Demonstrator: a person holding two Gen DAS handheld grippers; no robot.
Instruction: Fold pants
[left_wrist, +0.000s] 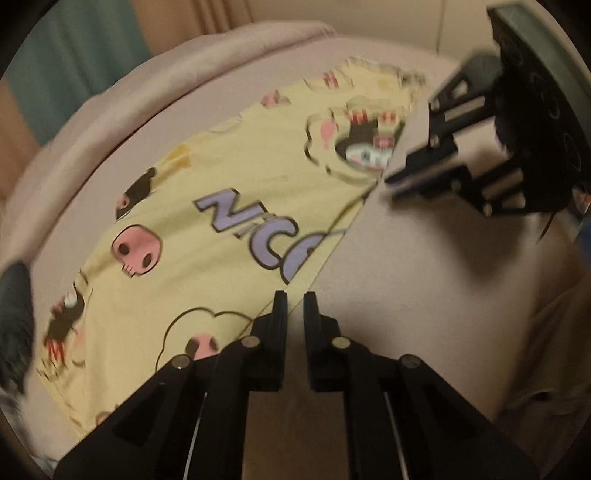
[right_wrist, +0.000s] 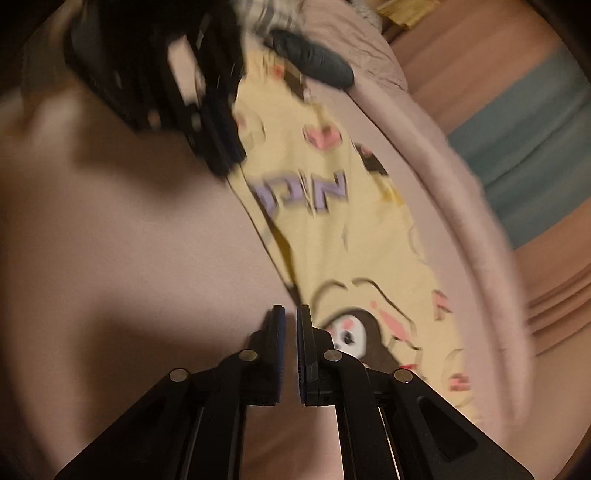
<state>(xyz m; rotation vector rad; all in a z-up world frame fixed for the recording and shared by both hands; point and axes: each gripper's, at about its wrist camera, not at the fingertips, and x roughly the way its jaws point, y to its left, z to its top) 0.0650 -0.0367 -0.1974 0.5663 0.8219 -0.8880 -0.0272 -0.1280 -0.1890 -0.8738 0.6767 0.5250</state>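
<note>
So the bed (left_wrist: 424, 280) takes up most of both views, covered in a plain pinkish sheet with a rolled pink blanket (left_wrist: 122, 99) along its far edge. Lying flat on it are the pants (left_wrist: 207, 236), yellow with cartoon skulls and purple lettering, stretched into one long narrow strip. From how they lie it looks like the legs are already stacked one on the other, since only a single strip shows with a straight edge on the near side. That's a guess though, the frames are pretty blurry. What seems left is folding the strip across its length, maybe once or twice.

There's a dark item (right_wrist: 314, 62) sitting at one end of the pants, too smeared to identify.

The left hand-held gripper (left_wrist: 294, 301) hovers right at the straight edge of the pants, fingers slightly apart with nothing between them. The right hand-held gripper (right_wrist: 290, 314) is in the same spot at the other end, narrow gap, also empty. Neither one has fabric pinched, so the next fold isn't started yet.
</note>
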